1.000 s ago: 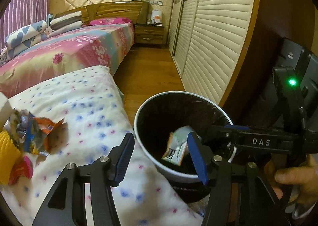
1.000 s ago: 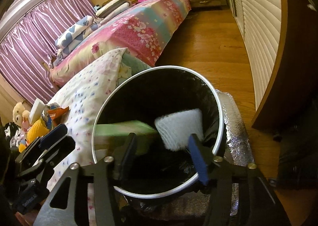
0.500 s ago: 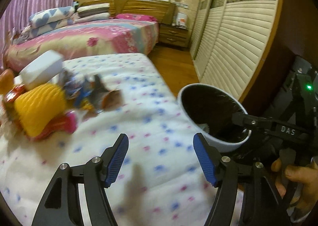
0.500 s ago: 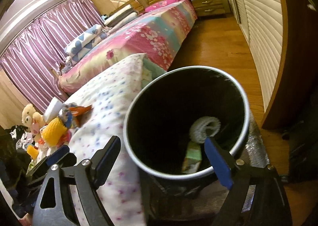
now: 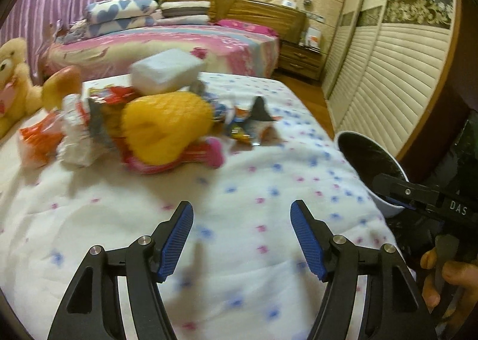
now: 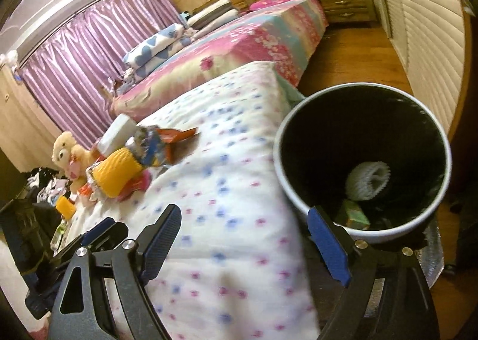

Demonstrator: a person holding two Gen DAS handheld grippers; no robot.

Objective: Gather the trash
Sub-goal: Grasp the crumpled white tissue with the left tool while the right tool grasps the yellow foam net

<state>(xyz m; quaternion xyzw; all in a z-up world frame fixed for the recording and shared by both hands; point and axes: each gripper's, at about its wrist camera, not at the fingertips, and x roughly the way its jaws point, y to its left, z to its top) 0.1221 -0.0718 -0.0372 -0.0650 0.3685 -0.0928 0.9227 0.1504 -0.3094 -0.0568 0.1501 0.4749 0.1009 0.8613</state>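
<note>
Trash pile (image 5: 155, 122) lay mid-mattress (image 5: 239, 190) | bin (image 6: 361, 160) beside its edge | your left tongs (image 5: 240, 240) spread, empty | right tongs (image 6: 254, 241) spread, empty

One black-lined trash bin (image 6: 363, 157) stands at the right edge of the spotted quilt (image 5: 239, 205), with two pieces inside: one white foam net (image 6: 369, 180) and one green carton (image 6: 354, 216). On the far left of the quilt lies one heap of trash: one yellow foam net (image 5: 167, 128), one white foam block (image 5: 165, 74), one pink wrapper (image 5: 191, 157), and several crumpled foil wrappers too blurred to count. One cream teddy bear (image 5: 12, 83) sits at the far left. Two grippers show, each with two blue-padded fingers: the left gripper (image 5: 241, 238) and the right gripper (image 6: 243, 243).
</note>
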